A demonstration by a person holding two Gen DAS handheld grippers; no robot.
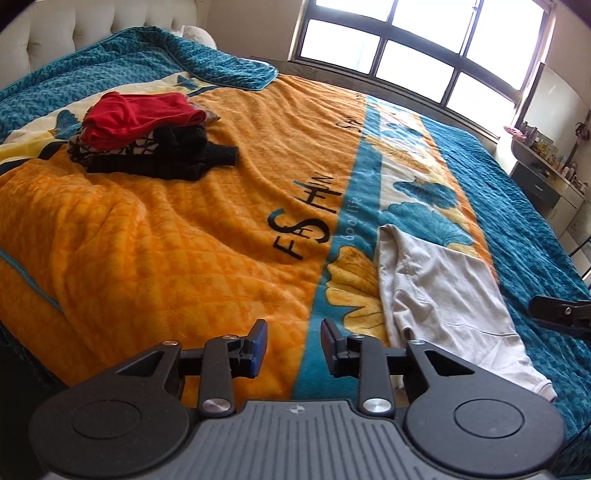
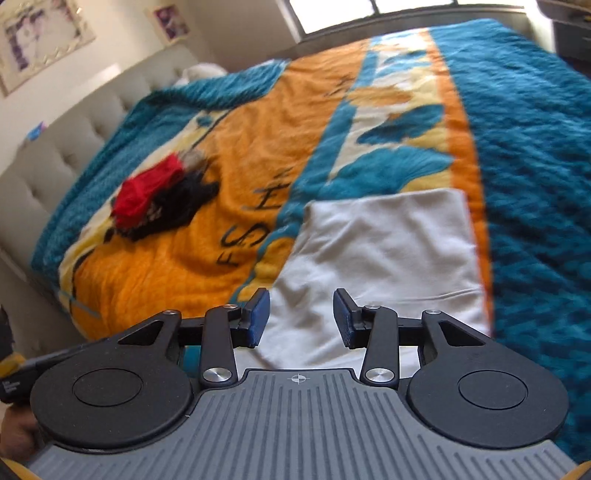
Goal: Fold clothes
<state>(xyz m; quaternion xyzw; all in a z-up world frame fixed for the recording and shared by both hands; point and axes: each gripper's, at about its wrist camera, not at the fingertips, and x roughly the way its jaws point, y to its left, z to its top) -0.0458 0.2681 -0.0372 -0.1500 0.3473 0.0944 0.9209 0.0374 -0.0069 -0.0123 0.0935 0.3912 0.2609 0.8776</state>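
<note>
A pale cream hoodie [image 1: 443, 295] lies flat on the blanket's teal and orange stripes, partly folded, with its hem toward me. In the right wrist view the hoodie [image 2: 388, 243] spreads out just beyond my right gripper [image 2: 301, 319], which hovers over its near edge, open and holding nothing. My left gripper [image 1: 293, 347] is open too, above bare orange blanket to the left of the hoodie. One black finger [image 1: 554, 312] of the right gripper pokes in at the right edge. A pile of folded clothes [image 1: 147, 136], red on top of black, sits at the far left.
The bed's orange and teal blanket [image 1: 184, 240] fills both views, with a tufted headboard [image 1: 55, 33] at the far left. A large window [image 1: 424, 40] runs behind the bed. A dresser [image 1: 546, 173] with small bottles stands at the right. Framed pictures [image 2: 40, 37] hang on the wall.
</note>
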